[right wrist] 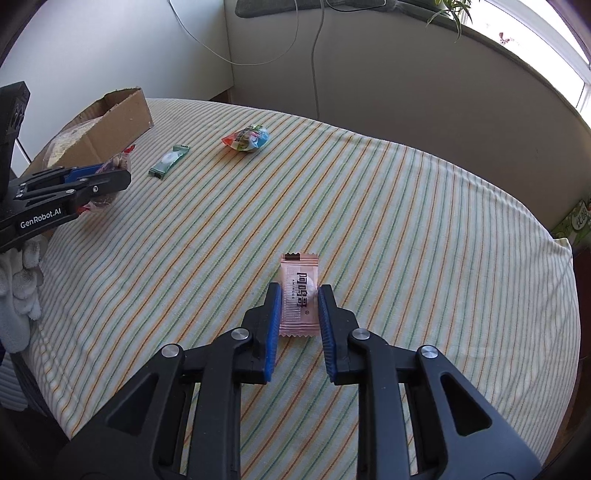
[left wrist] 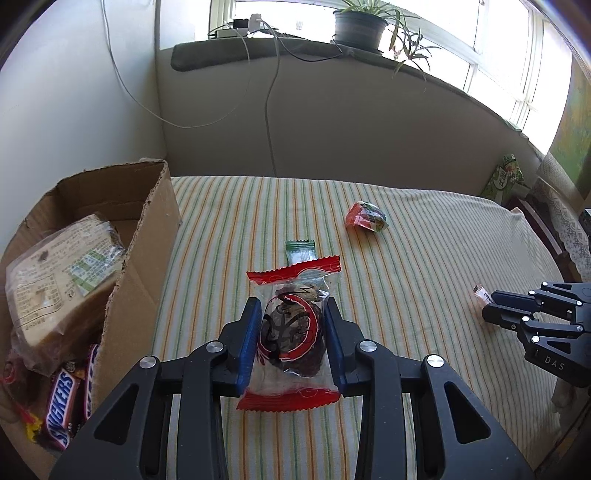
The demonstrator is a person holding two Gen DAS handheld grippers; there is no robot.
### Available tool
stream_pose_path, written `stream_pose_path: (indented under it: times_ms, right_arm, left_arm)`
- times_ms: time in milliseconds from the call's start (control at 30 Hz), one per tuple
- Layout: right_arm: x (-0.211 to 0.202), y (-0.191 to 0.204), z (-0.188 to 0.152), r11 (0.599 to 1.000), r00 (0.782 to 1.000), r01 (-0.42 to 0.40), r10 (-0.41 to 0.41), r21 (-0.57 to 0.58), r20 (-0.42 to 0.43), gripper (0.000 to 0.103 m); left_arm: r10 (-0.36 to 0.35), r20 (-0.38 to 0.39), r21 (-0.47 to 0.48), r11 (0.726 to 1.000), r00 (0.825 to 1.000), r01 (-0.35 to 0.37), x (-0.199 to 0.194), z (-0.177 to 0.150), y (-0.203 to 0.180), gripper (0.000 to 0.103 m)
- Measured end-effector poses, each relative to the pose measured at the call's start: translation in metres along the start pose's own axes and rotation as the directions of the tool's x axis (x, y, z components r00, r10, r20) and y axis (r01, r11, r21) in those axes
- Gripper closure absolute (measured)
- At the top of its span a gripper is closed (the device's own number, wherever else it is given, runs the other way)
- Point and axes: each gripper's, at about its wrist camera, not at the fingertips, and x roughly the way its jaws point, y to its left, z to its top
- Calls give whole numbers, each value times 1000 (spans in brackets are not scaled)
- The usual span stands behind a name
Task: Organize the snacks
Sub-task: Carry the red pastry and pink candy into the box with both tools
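The left gripper is clamped on a clear plastic snack packet with red crimped ends and a dark filling, its blue pads pressed against both sides, just beside an open brown cardboard box. Only the left wrist view looks into that box: it holds a large clear bag with printed paper labels and brown Snickers bars. The right wrist view alone shows the right gripper squeezed onto a small pink rectangular candy wrapper with dark print, lying flat on the cloth; from the left view that wrapper is only a sliver at the fingertips. Between the two lie a slim green sachet and a crumpled red-and-green foil packet, well apart from the pink wrapper. Everything rests on a cloth striped in cream, orange and green. Behind it run a grey wall, hanging white cables, and a bright windowsill with a dark potted plant.
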Motion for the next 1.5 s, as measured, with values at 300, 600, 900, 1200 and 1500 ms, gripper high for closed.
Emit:
stream_pose_path:
  times_ms: [300,600,900,1200,1500]
  right_arm:
    - [-21,8,9,1000,998,-22,22,5,55,82]
    - [-38,30,39,997,990,-72,74,-18,121,82]
    - [-32,71,77,990,979,-124,133,-68,154,82]
    - [-18,124,109,977,970,-166,187,-133,157,82]
    - [-1,164,136,960,958,-217,244,-177,147,82]
  left_arm:
    - [-11,70,-10,1000,998,12,-33,-1,-1,71]
    - [19,131,-39,999,991,-14,-63,-5,17,71]
    - [73,175,-82,995,982,-59,-84,-8,43,71]
    - [104,193,-111,990,976,-84,-98,-17,67,71]
    - [138,184,-144,983,973,-112,-101,-26,88,71]
